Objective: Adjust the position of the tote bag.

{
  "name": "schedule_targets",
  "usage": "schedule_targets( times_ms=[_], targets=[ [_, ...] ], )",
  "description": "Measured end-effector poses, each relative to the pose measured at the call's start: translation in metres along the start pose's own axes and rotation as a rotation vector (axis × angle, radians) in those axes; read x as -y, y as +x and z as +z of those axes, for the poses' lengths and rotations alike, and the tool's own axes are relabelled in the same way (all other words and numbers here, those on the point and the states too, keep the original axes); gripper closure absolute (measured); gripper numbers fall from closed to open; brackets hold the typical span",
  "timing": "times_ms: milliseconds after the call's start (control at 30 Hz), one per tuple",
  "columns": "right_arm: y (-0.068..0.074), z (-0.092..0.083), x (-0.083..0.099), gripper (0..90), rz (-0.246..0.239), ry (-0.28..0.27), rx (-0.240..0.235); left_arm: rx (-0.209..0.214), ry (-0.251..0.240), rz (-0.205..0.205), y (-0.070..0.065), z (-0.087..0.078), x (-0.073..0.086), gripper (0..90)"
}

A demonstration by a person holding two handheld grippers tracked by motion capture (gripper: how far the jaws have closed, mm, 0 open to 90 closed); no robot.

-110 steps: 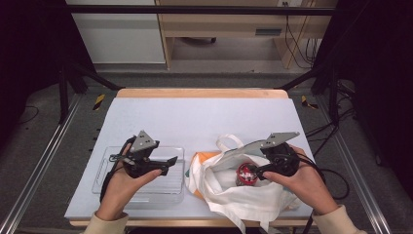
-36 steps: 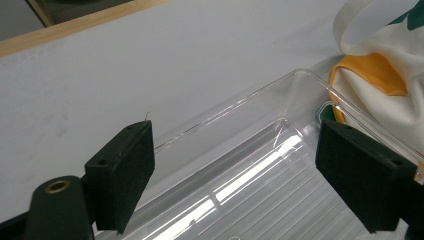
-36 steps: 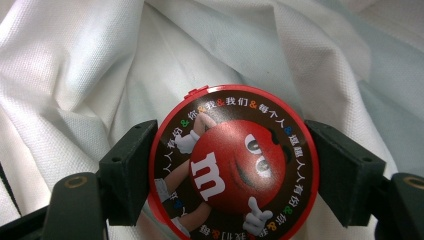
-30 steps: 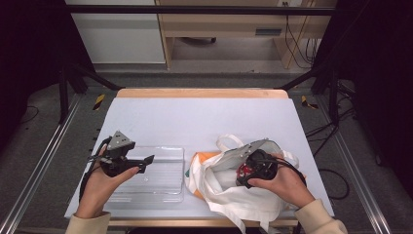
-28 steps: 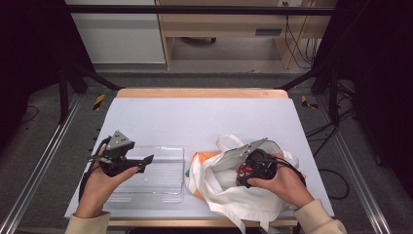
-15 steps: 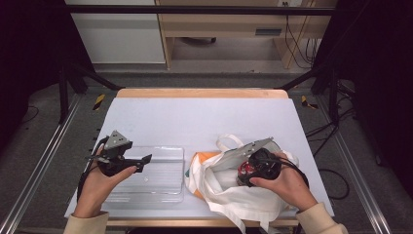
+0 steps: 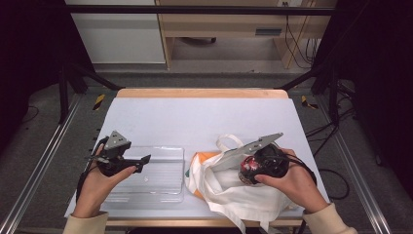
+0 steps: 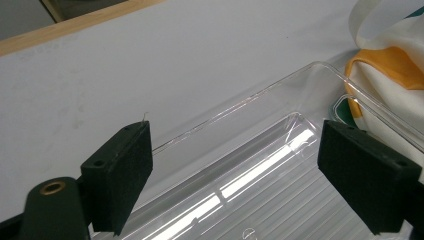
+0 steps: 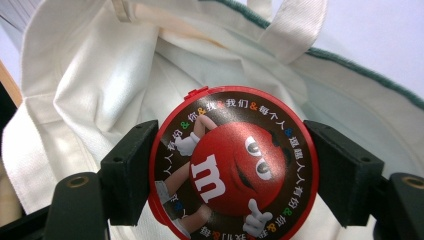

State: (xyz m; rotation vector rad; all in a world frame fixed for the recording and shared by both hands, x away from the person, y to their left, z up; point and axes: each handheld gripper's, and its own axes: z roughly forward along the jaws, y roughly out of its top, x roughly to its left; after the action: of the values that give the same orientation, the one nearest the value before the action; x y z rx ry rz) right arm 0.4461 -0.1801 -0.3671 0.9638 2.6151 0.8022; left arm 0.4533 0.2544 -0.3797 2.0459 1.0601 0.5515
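The right gripper (image 9: 230, 172) pinches a round red candy tin (image 9: 232, 167) above the white tote bag (image 7: 229, 192), while the left gripper (image 8: 235, 170), jaws spread, hovers over the clear tray (image 7: 160, 168).

right tongs (image 7: 249, 171) lifted slightly above the tote bag (image 7: 229, 192), red candy tub (image 9: 232, 162) raised with them

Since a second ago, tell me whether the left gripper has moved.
No. The left gripper sits over the same corner of the clear tray.

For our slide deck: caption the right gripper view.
Right gripper clamps a round red candy tub above the open white tote bag.
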Motion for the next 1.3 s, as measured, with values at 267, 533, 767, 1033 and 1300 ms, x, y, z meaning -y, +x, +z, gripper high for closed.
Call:
schedule_targets(
  times_ms=[267,533,767,1033,1300],
  targets=[
    [-0.003,-0.015,-0.003,25.8,-0.012,-0.014,0.021,-0.001,-0.001,-0.003,0.001,0.0,0.0,14.6],
    [-0.004,-0.028,-0.008,25.8,-0.007,-0.038,0.025,-0.007,0.003,0.0,0.002,-0.001,0.001,14.7],
    [-0.004,-0.038,-0.015,25.8,-0.006,-0.048,0.033,-0.01,0.006,0.0,0.002,-0.001,0.001,14.7],
    [-0.001,-0.049,-0.03,25.8,-0.017,-0.062,0.046,-0.016,0.01,0.001,0.003,-0.001,0.002,14.6],
    [0.005,-0.058,-0.043,25.8,-0.037,-0.081,0.041,-0.02,0.012,-0.006,0.007,-0.001,0.003,14.6]
  ],
)
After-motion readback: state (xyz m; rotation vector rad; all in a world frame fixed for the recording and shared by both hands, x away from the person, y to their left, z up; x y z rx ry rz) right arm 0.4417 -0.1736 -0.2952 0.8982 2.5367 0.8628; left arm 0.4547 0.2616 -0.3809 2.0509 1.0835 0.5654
